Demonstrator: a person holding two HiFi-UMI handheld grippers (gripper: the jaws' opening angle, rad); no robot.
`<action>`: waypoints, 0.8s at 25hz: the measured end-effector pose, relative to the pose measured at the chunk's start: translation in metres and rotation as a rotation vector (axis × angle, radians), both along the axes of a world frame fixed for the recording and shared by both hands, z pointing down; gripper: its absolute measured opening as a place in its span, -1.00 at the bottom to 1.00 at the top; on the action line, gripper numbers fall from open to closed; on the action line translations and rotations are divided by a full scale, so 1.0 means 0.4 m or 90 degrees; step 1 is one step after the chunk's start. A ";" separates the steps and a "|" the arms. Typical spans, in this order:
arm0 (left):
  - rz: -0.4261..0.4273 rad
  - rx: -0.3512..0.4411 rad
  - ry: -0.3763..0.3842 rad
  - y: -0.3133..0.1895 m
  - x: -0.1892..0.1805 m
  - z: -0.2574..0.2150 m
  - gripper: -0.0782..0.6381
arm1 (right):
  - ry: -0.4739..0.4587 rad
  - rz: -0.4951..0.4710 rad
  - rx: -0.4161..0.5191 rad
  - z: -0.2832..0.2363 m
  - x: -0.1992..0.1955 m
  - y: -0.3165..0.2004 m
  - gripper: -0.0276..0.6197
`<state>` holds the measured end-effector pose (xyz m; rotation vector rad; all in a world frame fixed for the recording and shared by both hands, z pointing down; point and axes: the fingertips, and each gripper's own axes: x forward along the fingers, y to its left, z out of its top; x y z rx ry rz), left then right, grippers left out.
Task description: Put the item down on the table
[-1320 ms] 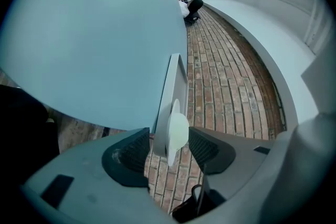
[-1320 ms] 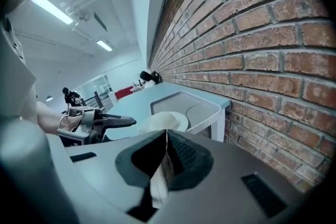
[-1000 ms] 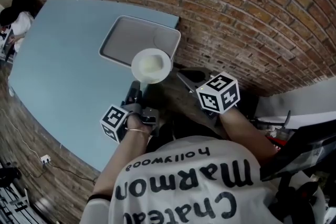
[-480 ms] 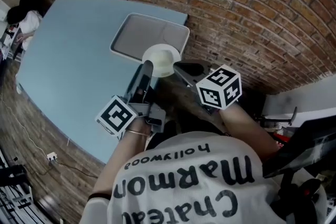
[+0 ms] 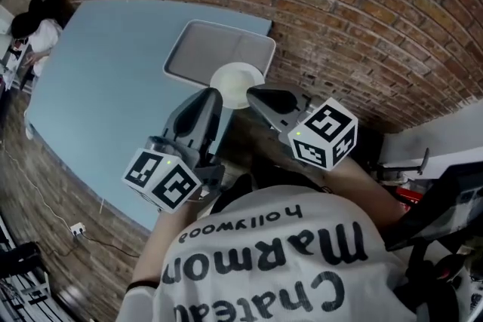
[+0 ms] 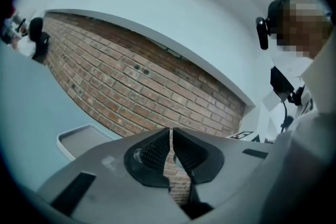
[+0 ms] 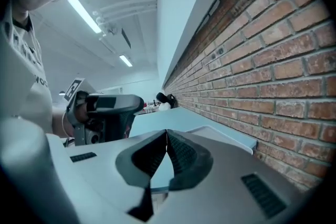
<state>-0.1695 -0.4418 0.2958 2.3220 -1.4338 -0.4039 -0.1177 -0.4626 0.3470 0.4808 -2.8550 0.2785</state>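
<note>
A white bowl (image 5: 235, 83) stands at the near corner of the grey tray (image 5: 219, 49), on the light blue table (image 5: 98, 87); whether it rests on the tray's rim or on the table I cannot tell. My left gripper (image 5: 213, 96) points at the bowl from its left and my right gripper (image 5: 251, 93) from its right. Both tips are close to the bowl. In the left gripper view my left gripper (image 6: 171, 136) is shut, a thin slit showing brick. In the right gripper view my right gripper (image 7: 166, 139) is shut with nothing in it. The bowl is hidden in both gripper views.
A brick wall (image 5: 362, 19) runs along the table's right edge, just beyond the tray. A person (image 5: 34, 23) is at the far left end of the table. Grey equipment (image 5: 430, 154) stands at my right.
The left gripper has swung forward, its tip now beside the bowl and its marker cube lower left. The right gripper's cube has shifted slightly right. The bowl stays by the tray's corner.
</note>
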 end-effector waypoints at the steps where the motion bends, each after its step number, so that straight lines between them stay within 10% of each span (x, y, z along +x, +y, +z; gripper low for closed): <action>1: 0.011 0.000 -0.026 0.010 0.003 0.005 -0.72 | -0.006 0.002 -0.001 -0.007 0.006 0.004 -0.89; 9: 0.030 -0.036 -0.124 0.084 -0.051 0.068 -0.72 | 0.022 0.075 -0.014 -0.007 0.115 -0.018 -0.89; 20: 0.037 -0.089 -0.100 0.110 -0.052 0.149 -0.72 | 0.058 0.108 -0.046 0.066 0.162 -0.041 -0.89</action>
